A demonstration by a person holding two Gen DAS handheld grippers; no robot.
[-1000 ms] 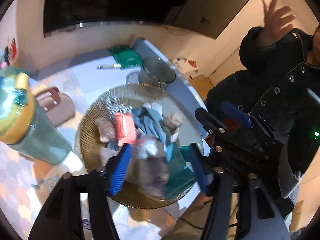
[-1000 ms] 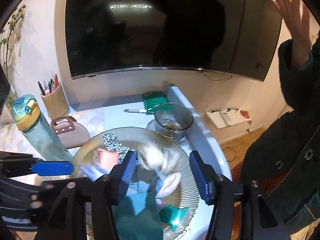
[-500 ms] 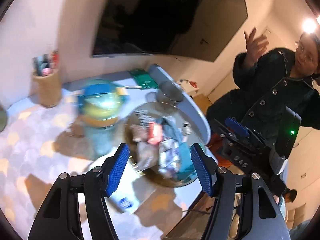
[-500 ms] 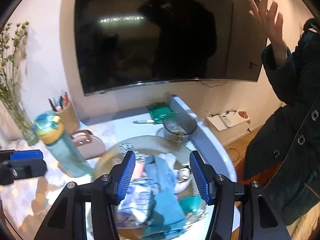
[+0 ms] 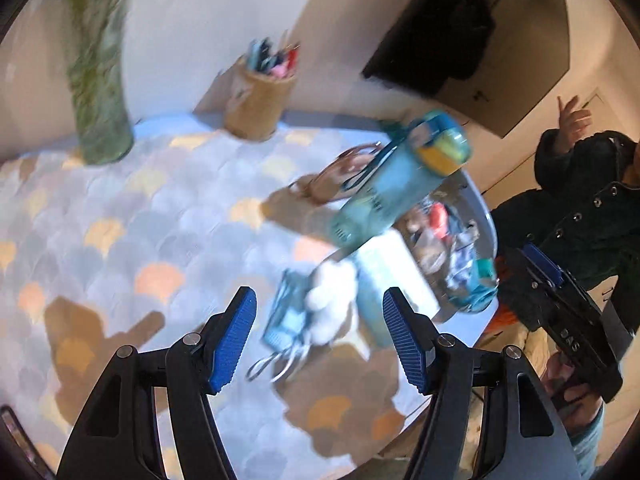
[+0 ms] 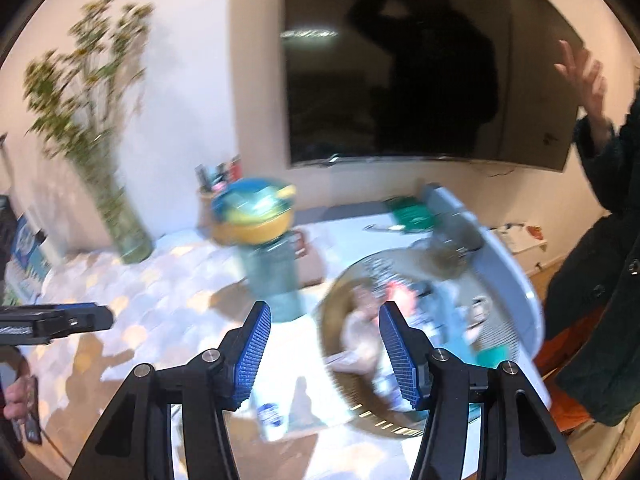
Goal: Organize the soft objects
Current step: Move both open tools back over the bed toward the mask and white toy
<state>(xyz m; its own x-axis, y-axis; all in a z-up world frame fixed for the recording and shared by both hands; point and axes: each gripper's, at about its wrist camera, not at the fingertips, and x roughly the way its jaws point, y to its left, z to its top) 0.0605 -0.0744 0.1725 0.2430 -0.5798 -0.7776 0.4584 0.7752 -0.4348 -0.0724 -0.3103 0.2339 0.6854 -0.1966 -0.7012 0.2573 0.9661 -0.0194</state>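
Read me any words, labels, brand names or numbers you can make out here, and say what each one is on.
No text reads cleanly; both views are motion-blurred.
Water bottle: dark markings near its base, blurred.
White packet: blue oval logo, blurred.
Right hand-held gripper: pale letters on its black body in the left wrist view, too small to trust.

Scalloped cloth (image 5: 132, 216) over the bench in pale grey, white and peach-orange. Teal water bottle (image 6: 272, 276) with yellow collar and blue lid. Tan pen cup (image 5: 258, 108). Gold-brown ribbed round tray (image 6: 340, 320) heaped with red, blue, teal and beige soft objects (image 6: 420, 316). Bright blue ridged pads on black jaws. Dark green coat (image 5: 588, 216).
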